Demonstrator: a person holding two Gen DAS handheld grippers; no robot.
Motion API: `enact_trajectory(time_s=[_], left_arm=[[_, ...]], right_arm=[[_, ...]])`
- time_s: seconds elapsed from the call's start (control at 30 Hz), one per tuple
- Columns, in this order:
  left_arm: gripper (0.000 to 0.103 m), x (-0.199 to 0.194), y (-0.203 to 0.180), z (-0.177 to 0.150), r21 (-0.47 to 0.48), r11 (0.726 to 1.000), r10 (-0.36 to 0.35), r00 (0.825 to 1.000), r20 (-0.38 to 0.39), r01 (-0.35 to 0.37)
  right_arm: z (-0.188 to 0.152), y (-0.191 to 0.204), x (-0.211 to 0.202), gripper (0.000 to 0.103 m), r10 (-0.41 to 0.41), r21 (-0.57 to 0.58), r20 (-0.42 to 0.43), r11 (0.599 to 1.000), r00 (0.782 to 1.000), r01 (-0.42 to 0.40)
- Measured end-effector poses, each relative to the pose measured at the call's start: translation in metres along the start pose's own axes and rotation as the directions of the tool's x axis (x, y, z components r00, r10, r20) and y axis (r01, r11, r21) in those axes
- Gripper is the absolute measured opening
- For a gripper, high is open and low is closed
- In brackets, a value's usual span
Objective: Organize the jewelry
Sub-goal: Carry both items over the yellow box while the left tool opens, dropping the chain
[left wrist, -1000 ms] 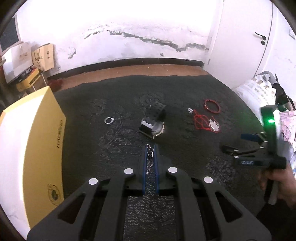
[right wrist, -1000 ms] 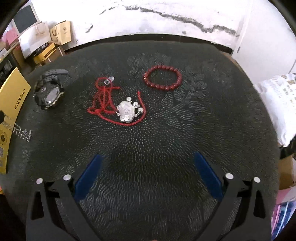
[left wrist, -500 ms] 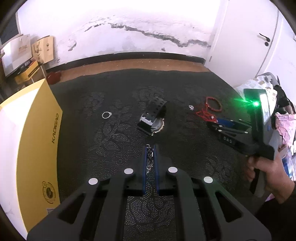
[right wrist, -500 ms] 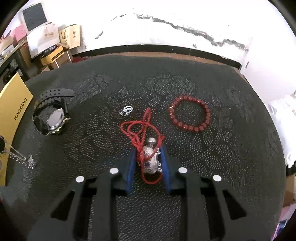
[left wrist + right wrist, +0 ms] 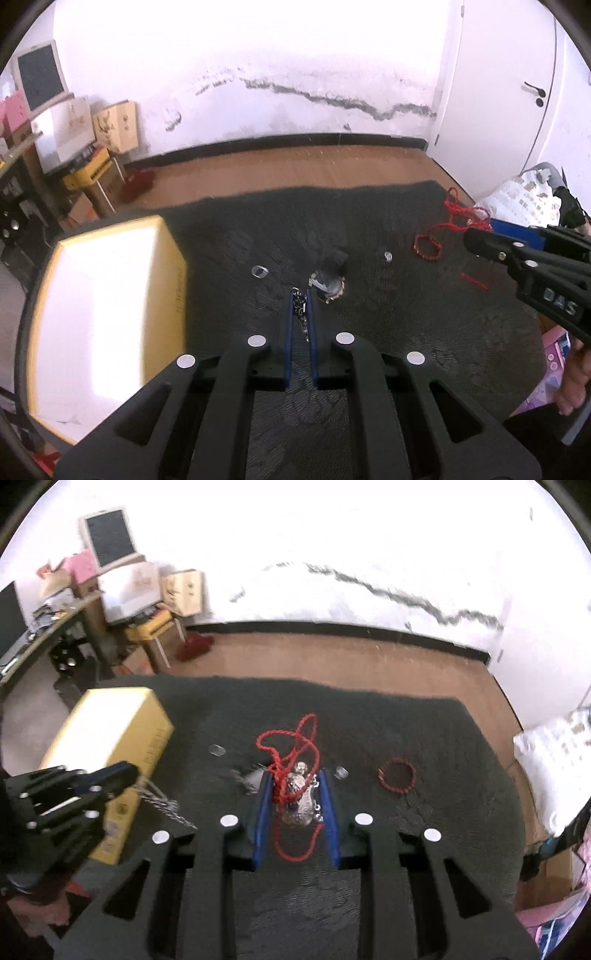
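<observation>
Carpet (image 5: 406, 350), dark and patterned, is lying under both grippers, with a yellow box (image 5: 107, 310) sitting off to the left gripper's left side. The right gripper (image 5: 293, 775) is pinching a red cord necklace (image 5: 291, 738) by its silver pendant (image 5: 301, 801), the cord looping loose ahead of and below the fingers. That cord is looking soft and prone to snagging, so the hard pendant seems the sounder hold. The left gripper (image 5: 300, 295) is pressing nearly together on a thin silver chain (image 5: 300, 314), which is dangling limp and light. Just ahead of it a black watch (image 5: 328, 284) is resting on the carpet. Further right, a red bead bracelet (image 5: 428, 247) is lying, then a ring (image 5: 259, 272) and a small silver piece (image 5: 387, 256).
</observation>
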State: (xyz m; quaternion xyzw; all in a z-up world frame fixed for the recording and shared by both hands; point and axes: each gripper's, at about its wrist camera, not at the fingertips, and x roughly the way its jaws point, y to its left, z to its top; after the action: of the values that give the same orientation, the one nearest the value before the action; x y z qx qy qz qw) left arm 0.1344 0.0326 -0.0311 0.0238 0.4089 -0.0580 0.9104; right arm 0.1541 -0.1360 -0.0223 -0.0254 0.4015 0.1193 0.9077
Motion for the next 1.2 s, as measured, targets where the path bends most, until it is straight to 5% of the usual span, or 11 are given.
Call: enact_trajectory(time_s=[0.3, 0.6, 0.87, 1.07, 1.2], left_arm=[[0.007, -0.082, 0.069, 0.012, -0.053, 0.995, 0.085, 0.994, 0.072, -0.081], [0.007, -0.112, 0.159, 0.000, -0.147, 0.970, 0.208, 0.975, 0.082, -0.194], [0.007, -0.067, 0.216, -0.030, -0.227, 0.943, 0.253, 0.967, 0.014, -0.243], [0.007, 0.004, 0.235, -0.057, -0.325, 0.924, 0.185, 0.979, -0.087, -0.203], [0.007, 0.035, 0.236, -0.074, -0.314, 0.917, 0.213, 0.968, -0.130, -0.244]], right_arm=[[0.031, 0.105, -0.055, 0.026, 0.075, -0.096, 0.044, 0.993, 0.996, -0.071], [0.042, 0.218, -0.041, 0.026, 0.170, -0.181, 0.007, 0.969, 0.985, -0.166], [0.039, 0.287, 0.012, 0.026, 0.211, -0.219, -0.063, 0.951, 0.976, -0.219], [0.030, 0.301, 0.060, 0.026, 0.205, -0.221, -0.118, 0.949, 0.972, -0.226], [0.026, 0.305, 0.085, 0.026, 0.190, -0.243, -0.149, 0.944, 0.970, -0.222]])
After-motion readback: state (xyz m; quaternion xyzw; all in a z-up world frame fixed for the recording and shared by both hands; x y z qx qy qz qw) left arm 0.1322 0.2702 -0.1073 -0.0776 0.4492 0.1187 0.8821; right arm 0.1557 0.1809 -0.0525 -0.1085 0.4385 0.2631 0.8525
